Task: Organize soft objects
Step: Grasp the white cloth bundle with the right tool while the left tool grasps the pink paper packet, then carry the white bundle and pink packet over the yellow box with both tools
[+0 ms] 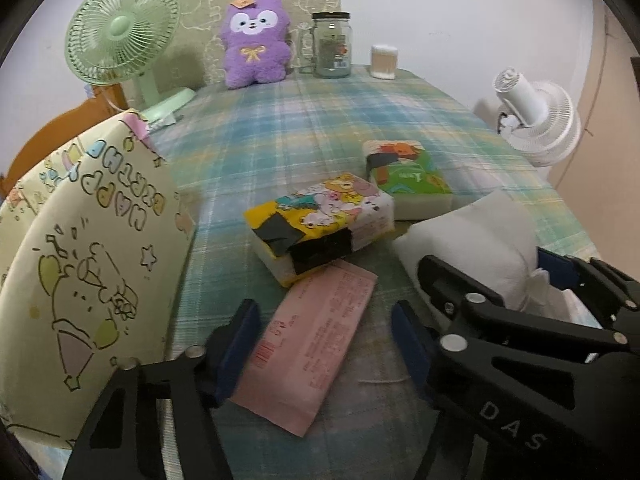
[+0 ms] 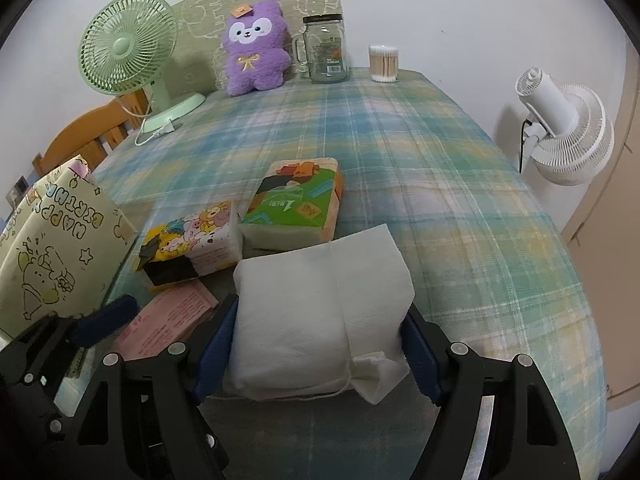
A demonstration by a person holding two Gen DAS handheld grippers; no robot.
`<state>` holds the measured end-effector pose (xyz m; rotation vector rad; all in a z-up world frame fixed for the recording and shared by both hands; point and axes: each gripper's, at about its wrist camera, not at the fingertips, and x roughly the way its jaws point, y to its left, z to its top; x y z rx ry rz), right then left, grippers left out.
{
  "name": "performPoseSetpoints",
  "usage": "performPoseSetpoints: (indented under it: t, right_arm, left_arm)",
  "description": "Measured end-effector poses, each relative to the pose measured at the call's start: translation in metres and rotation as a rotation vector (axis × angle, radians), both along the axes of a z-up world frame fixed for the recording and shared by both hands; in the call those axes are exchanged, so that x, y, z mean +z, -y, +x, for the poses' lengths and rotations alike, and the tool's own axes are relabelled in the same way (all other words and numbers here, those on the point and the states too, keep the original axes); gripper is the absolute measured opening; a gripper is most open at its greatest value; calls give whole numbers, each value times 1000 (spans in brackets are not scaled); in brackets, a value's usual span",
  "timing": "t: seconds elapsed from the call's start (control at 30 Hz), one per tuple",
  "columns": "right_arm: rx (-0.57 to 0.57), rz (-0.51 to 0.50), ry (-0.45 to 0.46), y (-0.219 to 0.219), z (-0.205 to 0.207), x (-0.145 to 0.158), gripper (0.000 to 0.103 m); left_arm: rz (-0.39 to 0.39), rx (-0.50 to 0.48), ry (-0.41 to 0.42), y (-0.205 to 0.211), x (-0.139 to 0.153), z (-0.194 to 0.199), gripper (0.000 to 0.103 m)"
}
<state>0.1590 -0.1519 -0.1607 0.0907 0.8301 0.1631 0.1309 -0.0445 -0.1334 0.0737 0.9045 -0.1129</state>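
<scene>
Your plaid tablecloth (image 2: 460, 184) fills both views; its near edge is cut off behind the tongs. At left, the yellow gift bag (image 1: 92, 264) runs out of frame, so you only get 1 face: "HAPPY BIRTH…" upside down, rest of the word bent out of sight. At the back, the green fan (image 2: 128, 56) and the purple plush (image 2: 256, 48) stand vs the wall; the plush's orange tag is too small to read. A white fan (image 2: 568, 128) sits off the table at right, partly clipped in the left wrist view.

Soft things: the white cloth bundle (image 2: 324, 312) lies btwn the pads of your right gripper (image 2: 320, 352), blue pads (image 2: 218, 344) touching both its sides, so you're gripping it; its underside is hidden. The pink flat pack (image 1: 312, 344) lies btwn the pads of your left gripper (image 1: 324, 344), w/ gaps on both sides: open, not pinching. Its print is blurred, unreadable. Its far end touches or tucks under the cartoon tissue pack (image 1: 320, 220), black tape over the near end. Green tissue pack (image 2: 296, 204) is just behind; label text not legible.

Jar (image 2: 324, 52) label too small. "DAS" shows on the left tong arm.
</scene>
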Motion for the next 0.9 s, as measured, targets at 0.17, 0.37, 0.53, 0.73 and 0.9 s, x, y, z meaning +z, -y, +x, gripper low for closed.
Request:
performPoseSetpoints:
  t: [0.17, 0.37, 0.53, 0.73, 0.9]
  right_arm:
    - [-1, -13, 7, 0, -9, 2, 78]
    - [11, 2, 14, 5, -20, 2, 78]
    - [16, 19, 23, 10, -31, 5, 78]
    - [17, 23, 47, 15, -36, 19, 78]
    - [19, 15, 78, 17, -42, 34, 78]
  left_arm:
    - [12, -3, -2, 8, 2, -9, 40]
    - [13, 3, -1, 13, 2, -17, 39]
    - [4, -11, 7, 23, 6, -26, 39]
    - [-11, 10, 50, 28, 20, -33, 39]
    - [-30, 20, 71, 29, 32, -36, 39]
